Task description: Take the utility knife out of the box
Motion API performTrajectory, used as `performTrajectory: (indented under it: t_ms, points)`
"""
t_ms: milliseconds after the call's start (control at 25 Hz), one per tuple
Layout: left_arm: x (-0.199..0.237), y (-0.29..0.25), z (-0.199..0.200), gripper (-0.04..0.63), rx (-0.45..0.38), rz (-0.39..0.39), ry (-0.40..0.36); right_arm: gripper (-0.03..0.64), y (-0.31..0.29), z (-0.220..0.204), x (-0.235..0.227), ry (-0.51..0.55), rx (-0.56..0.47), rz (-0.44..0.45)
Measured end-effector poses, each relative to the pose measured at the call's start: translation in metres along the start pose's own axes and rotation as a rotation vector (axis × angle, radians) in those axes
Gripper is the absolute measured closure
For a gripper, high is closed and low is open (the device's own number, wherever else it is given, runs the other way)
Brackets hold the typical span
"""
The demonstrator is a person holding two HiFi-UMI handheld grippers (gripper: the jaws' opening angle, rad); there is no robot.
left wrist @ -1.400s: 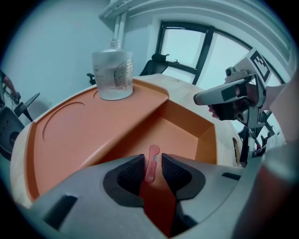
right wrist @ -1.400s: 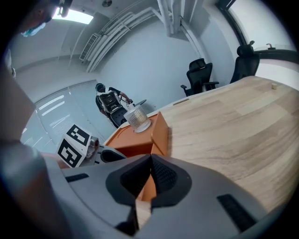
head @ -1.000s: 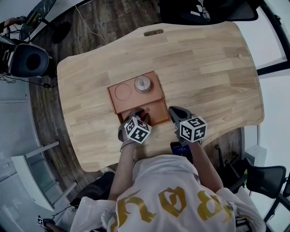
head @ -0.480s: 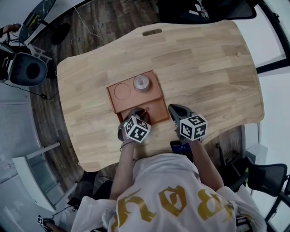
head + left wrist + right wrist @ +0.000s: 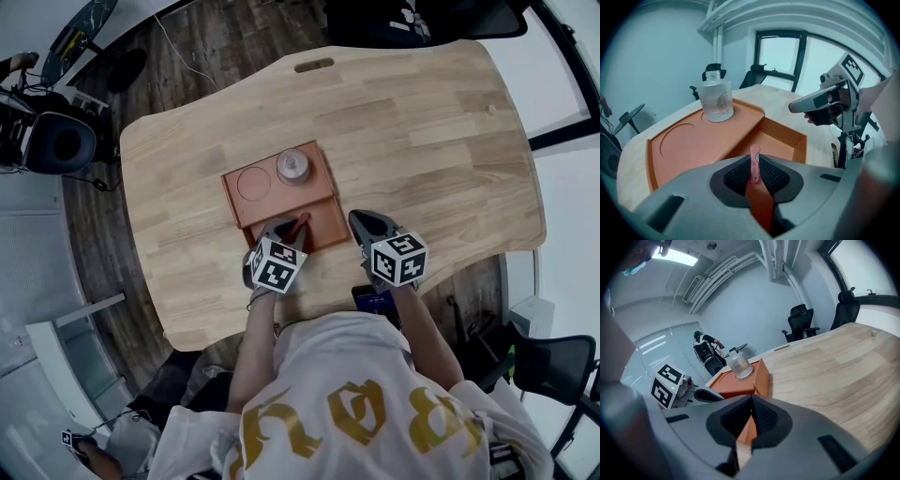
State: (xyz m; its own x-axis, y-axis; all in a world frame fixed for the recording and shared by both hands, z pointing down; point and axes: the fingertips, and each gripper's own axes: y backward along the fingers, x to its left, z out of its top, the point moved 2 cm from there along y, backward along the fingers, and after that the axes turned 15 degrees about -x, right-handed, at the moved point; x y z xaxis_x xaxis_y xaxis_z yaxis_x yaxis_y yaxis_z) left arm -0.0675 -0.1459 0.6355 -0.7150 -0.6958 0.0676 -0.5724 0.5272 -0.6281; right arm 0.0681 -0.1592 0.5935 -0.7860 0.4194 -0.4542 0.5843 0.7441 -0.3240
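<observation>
The red utility knife (image 5: pixel 754 157) stands pinched between my left gripper's (image 5: pixel 755 180) jaws, its tip pointing forward over the orange box (image 5: pixel 703 140). In the head view the knife (image 5: pixel 298 225) slants up from the box's (image 5: pixel 272 202) near compartment, held by the left gripper (image 5: pixel 286 232). My right gripper (image 5: pixel 362 225) rests just right of the box, jaws shut with nothing in them. In the right gripper view its jaws (image 5: pixel 751 420) meet in front of the box's corner (image 5: pixel 761 376).
A clear glass jar (image 5: pixel 293 167) stands on the box's raised far part, beside a round recess (image 5: pixel 253 184). The wooden table (image 5: pixel 422 141) stretches far and right. A phone (image 5: pixel 375 302) lies at the near edge. Office chairs stand beyond the table.
My left gripper has drawn back a little toward the person with the knife in it, and more of the knife shows above the compartment. The right gripper has barely moved.
</observation>
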Motion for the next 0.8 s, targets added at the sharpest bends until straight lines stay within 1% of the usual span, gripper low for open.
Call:
performTrajectory:
  t_ms: [160, 200, 240, 360, 520, 560, 720, 800]
  points:
    - [0.001, 0.011, 0.012, 0.537, -0.084, 0.003, 0.125, 0.605, 0.002, 0.007, 0.008, 0.023, -0.018, 0.011]
    - [0.001, 0.014, 0.014, 0.537, -0.096, 0.007, 0.137, 0.605, 0.003, 0.008, 0.01, 0.028, -0.021, 0.014]
    - [0.001, 0.016, 0.014, 0.537, -0.102, 0.012, 0.129, 0.605, 0.005, 0.008, 0.011, 0.033, -0.024, 0.015]
    - [-0.001, 0.019, 0.016, 0.537, -0.106, 0.024, 0.061, 0.604, 0.01, 0.01, 0.013, 0.037, -0.04, 0.007]
    - [-0.004, 0.031, 0.025, 0.537, -0.138, 0.029, 0.055, 0.605, 0.018, 0.019, 0.013, 0.049, -0.085, -0.034]
    - [-0.004, 0.034, 0.027, 0.537, -0.153, 0.033, 0.066, 0.604, 0.02, 0.021, 0.013, 0.061, -0.091, -0.045]
    - [0.0, 0.053, 0.041, 0.537, -0.25, 0.052, 0.199, 0.604, 0.027, 0.028, 0.016, 0.121, -0.099, -0.079]
    - [0.003, 0.061, 0.047, 0.537, -0.287, 0.071, 0.22, 0.604, 0.03, 0.033, 0.019, 0.169, -0.108, -0.095]
